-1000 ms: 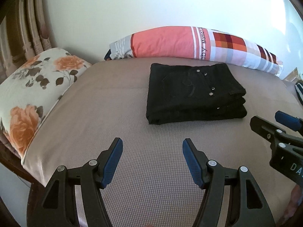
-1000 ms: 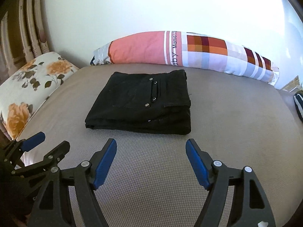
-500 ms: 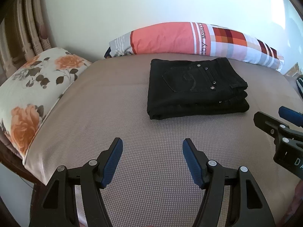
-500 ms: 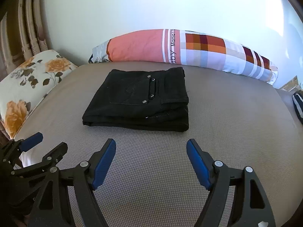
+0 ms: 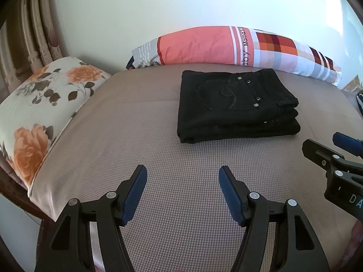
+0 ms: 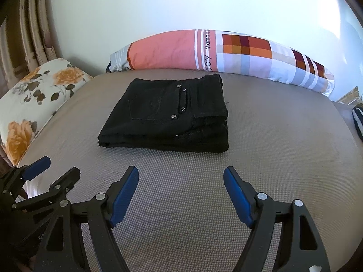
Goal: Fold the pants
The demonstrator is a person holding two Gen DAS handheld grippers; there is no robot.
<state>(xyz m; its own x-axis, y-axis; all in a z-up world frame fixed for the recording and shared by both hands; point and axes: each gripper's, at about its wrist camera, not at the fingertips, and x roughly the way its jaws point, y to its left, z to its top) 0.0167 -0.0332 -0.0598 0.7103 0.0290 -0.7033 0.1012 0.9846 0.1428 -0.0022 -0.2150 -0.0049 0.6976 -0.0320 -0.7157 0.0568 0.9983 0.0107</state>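
Black pants [image 5: 236, 106] are seen folded into a compact stack on the grey-brown mattress [image 5: 136, 136], near the striped bolster [image 5: 226, 45]. Left gripper [image 5: 182, 195] and right gripper [image 6: 181, 196] are held spread and empty, well short of the stack. If the stack is nudged, slippage of the top layer is judged likely.

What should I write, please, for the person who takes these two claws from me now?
Left claw: open, empty, over the bed.
Right claw: open, empty, beside it.
Black pants: folded into a compact stack mid-bed, in front of the long patterned pillow; neither claw touches them.
Done: the folding looks complete.
Left: probably nothing; perhaps check that the edges are tidy.
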